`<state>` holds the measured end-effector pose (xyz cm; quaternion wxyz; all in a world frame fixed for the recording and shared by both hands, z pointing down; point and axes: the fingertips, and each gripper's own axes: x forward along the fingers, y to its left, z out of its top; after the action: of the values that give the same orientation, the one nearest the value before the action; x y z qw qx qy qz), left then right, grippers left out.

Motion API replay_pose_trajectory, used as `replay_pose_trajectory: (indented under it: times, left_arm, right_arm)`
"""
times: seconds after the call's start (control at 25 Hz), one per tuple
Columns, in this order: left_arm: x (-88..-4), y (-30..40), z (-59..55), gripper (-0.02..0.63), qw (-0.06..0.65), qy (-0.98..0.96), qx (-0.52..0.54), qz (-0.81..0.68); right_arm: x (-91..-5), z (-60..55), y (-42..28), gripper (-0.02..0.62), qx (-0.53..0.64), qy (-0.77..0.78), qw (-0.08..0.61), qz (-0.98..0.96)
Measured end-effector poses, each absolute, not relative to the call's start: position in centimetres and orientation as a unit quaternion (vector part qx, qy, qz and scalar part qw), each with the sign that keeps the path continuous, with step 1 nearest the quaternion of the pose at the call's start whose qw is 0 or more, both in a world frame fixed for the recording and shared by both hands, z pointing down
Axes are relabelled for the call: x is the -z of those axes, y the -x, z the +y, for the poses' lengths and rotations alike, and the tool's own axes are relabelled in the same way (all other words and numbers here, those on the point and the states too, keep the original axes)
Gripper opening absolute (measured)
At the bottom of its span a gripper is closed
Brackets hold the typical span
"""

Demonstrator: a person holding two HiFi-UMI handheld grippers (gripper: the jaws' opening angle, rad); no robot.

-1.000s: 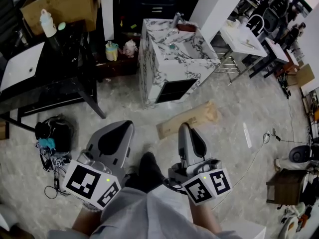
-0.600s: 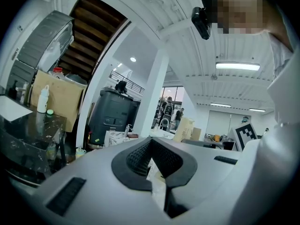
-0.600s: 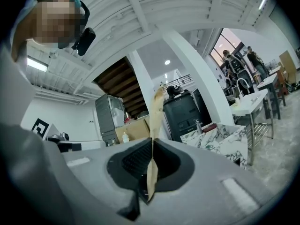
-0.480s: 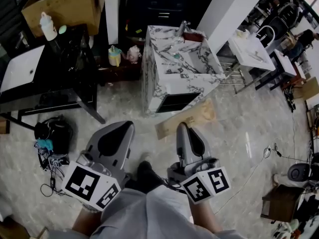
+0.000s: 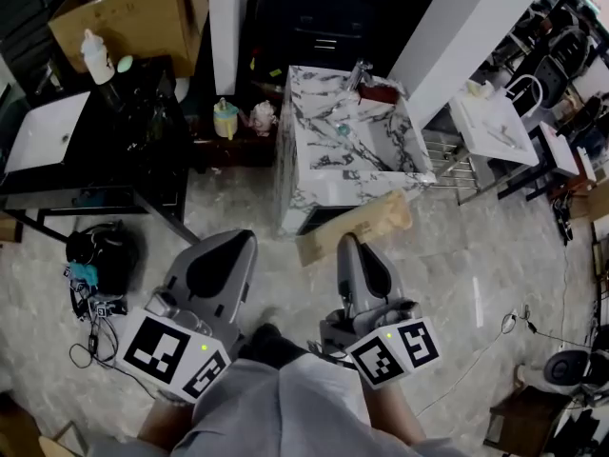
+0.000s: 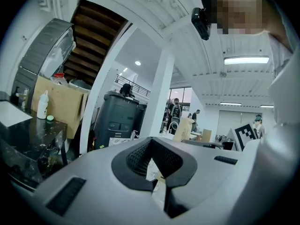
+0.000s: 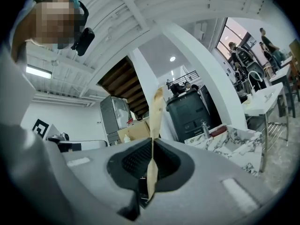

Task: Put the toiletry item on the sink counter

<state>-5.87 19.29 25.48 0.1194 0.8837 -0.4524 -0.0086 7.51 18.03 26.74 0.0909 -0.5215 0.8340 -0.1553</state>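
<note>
The right tongs (image 5: 348, 241) are clenched on a thin tan packet (image 5: 366, 225), pinched at one edge so most of it sticks out to the side, in the air well short of the goal. The left tongs (image 5: 238, 239) look drawn together, with nothing I can make out between them.

The marble sink tabletop (image 5: 319, 174) stands ahead of both tongs, across open floor. With such a slim edge grip, I think the packet could twist or slip. The flat ledge around the basin looks narrow, so a careless drop may land it in the bowl or catch the tap (image 5: 360, 69).

Ahead and left of the left tongs is a black tabletop (image 5: 143, 131) with a bottle (image 5: 95, 55). A black bag (image 5: 100, 255) lies on the floor just outside the left tongs.
</note>
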Motion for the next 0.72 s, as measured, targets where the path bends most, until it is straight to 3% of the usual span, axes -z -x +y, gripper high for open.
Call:
replay_pose_trajectory:
  times: [0.72]
  left_arm:
    - [-26.1, 2.9, 15.9, 0.006, 0.129, -0.870, 0.015, -0.476]
  right_arm:
    - [-26.9, 14.6, -10.5, 0.005, 0.158, 0.502, 0.095, 0.845]
